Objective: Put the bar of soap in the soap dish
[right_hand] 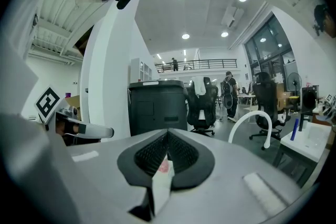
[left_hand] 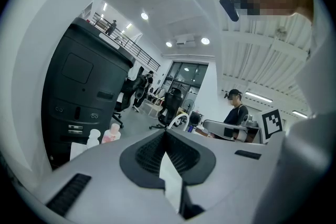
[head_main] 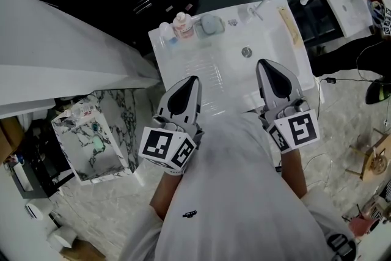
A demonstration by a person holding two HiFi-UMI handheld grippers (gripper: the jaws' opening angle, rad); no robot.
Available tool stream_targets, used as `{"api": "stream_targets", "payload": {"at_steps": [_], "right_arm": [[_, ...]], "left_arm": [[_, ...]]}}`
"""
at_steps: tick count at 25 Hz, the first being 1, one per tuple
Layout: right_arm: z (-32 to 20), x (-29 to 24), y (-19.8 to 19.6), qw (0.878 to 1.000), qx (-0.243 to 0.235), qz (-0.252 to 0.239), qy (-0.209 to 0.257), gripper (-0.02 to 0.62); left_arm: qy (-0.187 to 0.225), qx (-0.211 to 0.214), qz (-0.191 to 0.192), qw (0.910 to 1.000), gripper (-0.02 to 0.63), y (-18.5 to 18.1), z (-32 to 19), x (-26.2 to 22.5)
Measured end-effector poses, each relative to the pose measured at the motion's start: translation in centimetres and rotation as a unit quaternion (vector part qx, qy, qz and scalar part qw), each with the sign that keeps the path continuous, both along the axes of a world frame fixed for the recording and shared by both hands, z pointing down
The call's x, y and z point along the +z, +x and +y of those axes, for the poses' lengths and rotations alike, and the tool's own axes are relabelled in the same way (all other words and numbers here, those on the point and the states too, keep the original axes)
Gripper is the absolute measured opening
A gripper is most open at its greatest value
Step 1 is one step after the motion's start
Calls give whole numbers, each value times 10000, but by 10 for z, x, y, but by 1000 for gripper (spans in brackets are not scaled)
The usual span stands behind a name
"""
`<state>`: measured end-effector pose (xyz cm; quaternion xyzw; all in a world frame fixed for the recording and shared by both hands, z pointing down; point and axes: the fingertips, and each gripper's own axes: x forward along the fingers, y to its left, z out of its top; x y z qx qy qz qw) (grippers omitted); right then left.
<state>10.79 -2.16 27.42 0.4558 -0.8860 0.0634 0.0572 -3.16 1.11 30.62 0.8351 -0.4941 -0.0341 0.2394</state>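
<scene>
You are holding the left gripper (head_main: pixel 193 79) and right gripper (head_main: pixel 263 63) over the counter's (head_main: pixel 183 61) near edge, each with its fingers pressed together and empty. The soap dish (head_main: pixel 212 24) is sitting at the back, beside a pink bottle (head_main: pixel 182 26).

The head view looks steeply down from above the person onto the white sink counter (head_main: pixel 183 64). The left gripper (head_main: pixel 193 79) and the right gripper (head_main: pixel 263 63) sit close below it. Each of the 2 gripper views rides low behind its own jaws and faces almost level across the room. The left gripper view shares the pink bottle (left_hand: pixel 111 135) with the head view. The right gripper view shares the white faucet (right_hand: pixel 251 122) with it. Both gripper views take in the black cabinet (right_hand: pixel 157 107) behind the counter.
</scene>
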Motion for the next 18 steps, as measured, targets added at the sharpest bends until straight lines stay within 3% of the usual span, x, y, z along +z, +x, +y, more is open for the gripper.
{"api": "stream_targets", "payload": {"at_steps": [18], "right_arm": [[-3,2,-3,10000,40,5,-30,12]], "left_arm": [[-21,-15,22,10000,8,-3,-3,3]]}}
